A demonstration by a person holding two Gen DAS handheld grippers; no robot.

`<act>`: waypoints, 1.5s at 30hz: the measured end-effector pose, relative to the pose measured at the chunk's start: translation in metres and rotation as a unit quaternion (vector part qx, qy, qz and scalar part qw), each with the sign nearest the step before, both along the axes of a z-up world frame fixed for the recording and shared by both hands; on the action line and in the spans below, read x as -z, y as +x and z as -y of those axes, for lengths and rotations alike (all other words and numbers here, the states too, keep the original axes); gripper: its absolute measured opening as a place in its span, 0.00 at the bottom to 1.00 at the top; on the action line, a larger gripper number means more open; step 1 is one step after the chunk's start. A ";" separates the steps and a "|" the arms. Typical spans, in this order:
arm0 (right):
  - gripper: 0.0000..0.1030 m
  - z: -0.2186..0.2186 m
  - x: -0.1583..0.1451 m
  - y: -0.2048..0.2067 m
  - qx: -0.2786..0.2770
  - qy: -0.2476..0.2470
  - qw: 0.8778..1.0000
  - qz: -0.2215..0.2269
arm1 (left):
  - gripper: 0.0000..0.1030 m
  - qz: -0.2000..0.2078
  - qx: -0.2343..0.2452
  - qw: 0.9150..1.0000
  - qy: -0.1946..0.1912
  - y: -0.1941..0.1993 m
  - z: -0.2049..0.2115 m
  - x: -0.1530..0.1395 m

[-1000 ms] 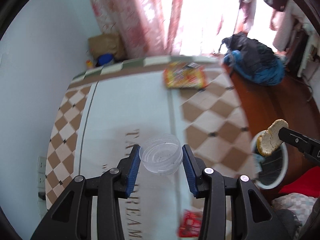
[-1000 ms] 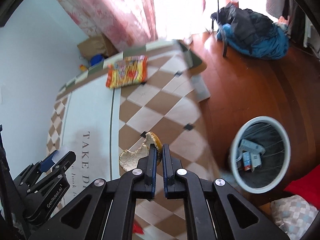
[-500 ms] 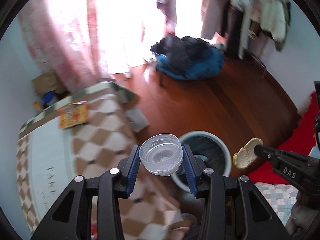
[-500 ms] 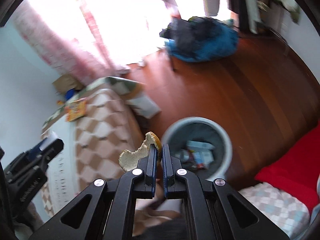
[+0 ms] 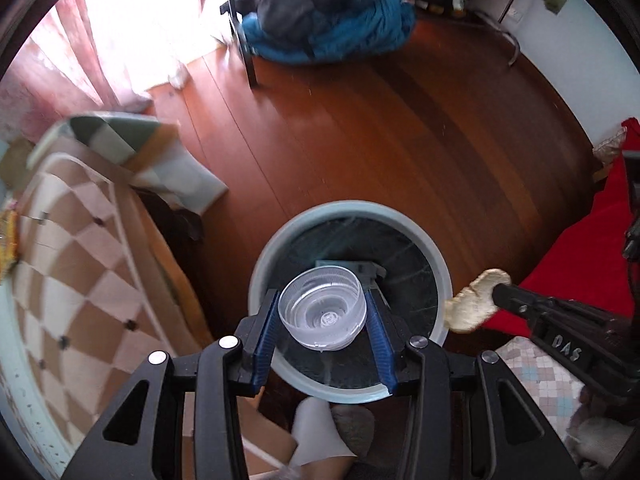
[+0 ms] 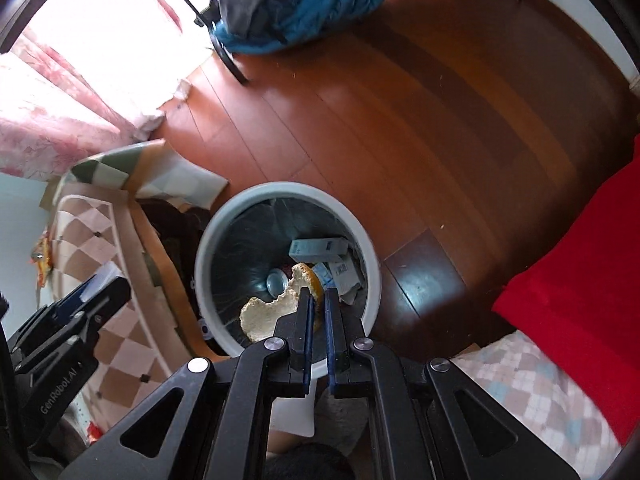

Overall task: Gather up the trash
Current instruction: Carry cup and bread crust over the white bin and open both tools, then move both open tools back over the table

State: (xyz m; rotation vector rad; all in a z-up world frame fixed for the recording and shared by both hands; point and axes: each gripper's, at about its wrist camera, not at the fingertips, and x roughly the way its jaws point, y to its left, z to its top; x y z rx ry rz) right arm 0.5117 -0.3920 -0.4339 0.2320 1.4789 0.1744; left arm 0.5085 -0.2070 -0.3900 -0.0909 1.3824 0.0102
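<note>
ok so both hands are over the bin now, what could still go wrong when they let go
The bread in the right gripper looks to sit over the bin rim in the left view, so it may fall outside. The light plastic cup in the left gripper could bounce off the boxes inside.

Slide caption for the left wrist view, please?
Left gripper holds a clear plastic cup above the trash bin, ready to drop.

clear plastic cup (image 5: 322, 307) and bitten bread (image 6: 276, 307) held over the apparently part-filled bin (image 6: 224, 240).
</note>
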 end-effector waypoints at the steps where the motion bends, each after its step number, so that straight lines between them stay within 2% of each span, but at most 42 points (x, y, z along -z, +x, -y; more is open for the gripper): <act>1: 0.06 -0.001 0.009 0.004 -0.006 0.004 1.000 -0.007 | 0.41 -0.009 -0.008 1.000 -0.008 0.003 -0.003 0.006; 2: 0.07 -0.004 0.016 0.006 -0.011 0.005 1.000 -0.016 | 0.43 -0.014 -0.013 1.000 -0.011 0.005 -0.003 0.009; 4: 0.12 -0.009 0.030 0.009 -0.021 0.011 0.999 -0.034 | 0.57 -0.021 -0.026 0.999 -0.019 0.004 -0.010 0.014; 6: 0.37 -0.013 0.037 0.005 -0.024 0.015 0.999 -0.042 | 0.69 -0.025 -0.037 0.999 -0.018 0.003 -0.016 0.017; 7: 0.61 -0.014 0.040 0.003 -0.025 0.013 0.999 -0.043 | 0.70 -0.026 -0.043 0.999 -0.019 0.002 -0.020 0.018; 8: 0.70 -0.017 0.041 0.001 -0.026 0.013 0.999 -0.041 | 0.70 -0.028 -0.045 0.998 -0.016 0.001 -0.023 0.018; 9: 0.70 -0.020 0.042 -0.001 -0.030 0.012 0.999 -0.041 | 0.75 -0.030 -0.048 0.998 -0.010 -0.001 -0.025 0.018; 10: 0.70 -0.022 0.043 -0.002 -0.035 0.004 0.998 -0.045 | 0.90 -0.031 -0.051 0.998 -0.005 -0.002 -0.028 0.017; 11: 0.76 -0.025 0.044 -0.004 -0.037 -0.002 0.998 -0.046 | 0.96 -0.030 -0.053 0.998 0.003 -0.004 -0.030 0.016; 12: 0.81 -0.027 0.043 -0.006 -0.040 -0.012 0.998 -0.046 | 0.97 -0.028 -0.054 0.998 0.011 -0.004 -0.031 0.015; 13: 0.93 -0.028 0.043 -0.008 -0.041 -0.021 0.998 -0.047 | 0.97 -0.028 -0.054 0.998 0.017 -0.006 -0.032 0.013; 14: 1.00 -0.027 0.043 -0.010 -0.042 -0.028 0.998 -0.048 | 0.97 -0.028 -0.054 0.998 0.022 -0.009 -0.033 0.011; 19: 1.00 -0.030 0.033 -0.022 -0.042 -0.074 0.996 -0.041 | 0.98 -0.024 -0.059 0.997 0.043 -0.023 -0.037 0.002; 30: 1.00 -0.031 -0.013 -0.049 -0.038 -0.086 0.995 -0.014 | 0.98 -0.001 -0.062 0.997 0.050 -0.056 -0.039 -0.036; 45: 1.00 -0.027 -0.124 -0.101 -0.019 -0.075 0.995 0.065 | 0.98 0.076 -0.061 0.994 0.039 -0.112 -0.034 -0.130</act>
